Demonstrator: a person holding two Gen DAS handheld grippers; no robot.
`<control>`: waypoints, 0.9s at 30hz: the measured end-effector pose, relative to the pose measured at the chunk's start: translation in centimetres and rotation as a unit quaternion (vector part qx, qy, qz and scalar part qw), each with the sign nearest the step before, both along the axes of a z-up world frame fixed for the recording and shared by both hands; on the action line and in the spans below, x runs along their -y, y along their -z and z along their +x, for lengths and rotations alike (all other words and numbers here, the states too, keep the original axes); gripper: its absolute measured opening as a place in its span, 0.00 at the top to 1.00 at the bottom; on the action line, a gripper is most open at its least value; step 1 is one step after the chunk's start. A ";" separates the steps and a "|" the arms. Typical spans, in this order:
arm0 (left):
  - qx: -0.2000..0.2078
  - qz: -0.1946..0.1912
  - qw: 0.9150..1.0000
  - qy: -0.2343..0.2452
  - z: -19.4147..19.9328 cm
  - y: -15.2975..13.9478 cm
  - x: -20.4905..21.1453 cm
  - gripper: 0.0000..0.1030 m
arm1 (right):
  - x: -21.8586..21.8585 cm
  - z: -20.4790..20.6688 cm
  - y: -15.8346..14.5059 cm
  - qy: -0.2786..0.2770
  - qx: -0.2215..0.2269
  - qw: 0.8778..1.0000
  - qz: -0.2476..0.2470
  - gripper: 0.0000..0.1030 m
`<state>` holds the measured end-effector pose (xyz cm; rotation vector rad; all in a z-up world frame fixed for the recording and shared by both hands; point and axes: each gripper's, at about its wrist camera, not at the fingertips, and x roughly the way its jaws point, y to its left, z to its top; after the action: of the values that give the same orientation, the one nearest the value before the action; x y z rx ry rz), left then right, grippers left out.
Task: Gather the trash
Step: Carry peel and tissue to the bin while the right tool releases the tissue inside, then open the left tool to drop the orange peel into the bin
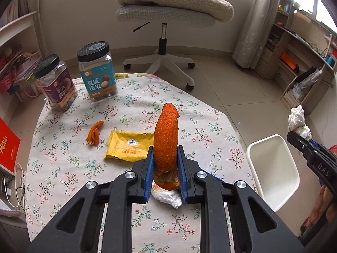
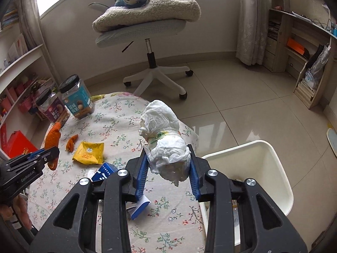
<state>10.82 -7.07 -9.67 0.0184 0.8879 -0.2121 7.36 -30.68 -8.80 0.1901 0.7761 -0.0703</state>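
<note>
My left gripper [image 1: 165, 158] is shut on a long orange peel [image 1: 166, 139] and holds it upright above the floral table [image 1: 63, 168]. My right gripper [image 2: 168, 158] is shut on a crumpled white tissue wad [image 2: 164, 139], held above the table's right edge beside the white trash bin [image 2: 280, 172]. The bin also shows in the left wrist view [image 1: 271, 168]. On the table lie a small orange peel [image 1: 95, 132], a yellow snack wrapper [image 1: 128, 146], a white crumpled wrapper [image 1: 168, 198] under the left gripper, and a blue-white wrapper [image 2: 105, 171].
Two black-lidded snack jars [image 1: 98, 71] [image 1: 55, 84] stand at the table's far left. An office chair [image 1: 162, 48] with a blanket stands beyond the table. Shelves line both walls. A red box [image 1: 8, 145] sits left of the table.
</note>
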 end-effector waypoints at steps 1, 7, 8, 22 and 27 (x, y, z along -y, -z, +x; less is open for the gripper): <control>-0.001 -0.001 1.000 0.006 0.0 0.1 0.6 0.80 | 0.8 -0.2 0.0 0.011 0.001 1.000 0.001 0.66; 0.004 0.001 0.999 0.042 -0.6 0.3 4.3 0.80 | 6.4 -1.5 0.0 0.081 -0.003 0.996 0.026 0.66; 0.005 0.002 0.999 0.047 -0.7 0.3 4.9 0.80 | 7.2 -1.6 0.1 0.090 -0.004 0.996 0.028 0.66; -0.005 -0.012 0.990 0.143 -2.5 1.4 15.9 0.79 | 16.3 -6.8 0.4 0.211 0.007 0.976 0.055 0.21; -0.015 -0.009 0.983 0.182 -3.8 2.7 20.0 0.79 | 18.8 -8.4 1.0 0.247 -0.001 0.968 0.052 0.15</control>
<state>6.98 -27.05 -12.35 0.1625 0.9088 -0.5636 -1.00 -49.44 -9.80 0.4818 0.7198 -0.5012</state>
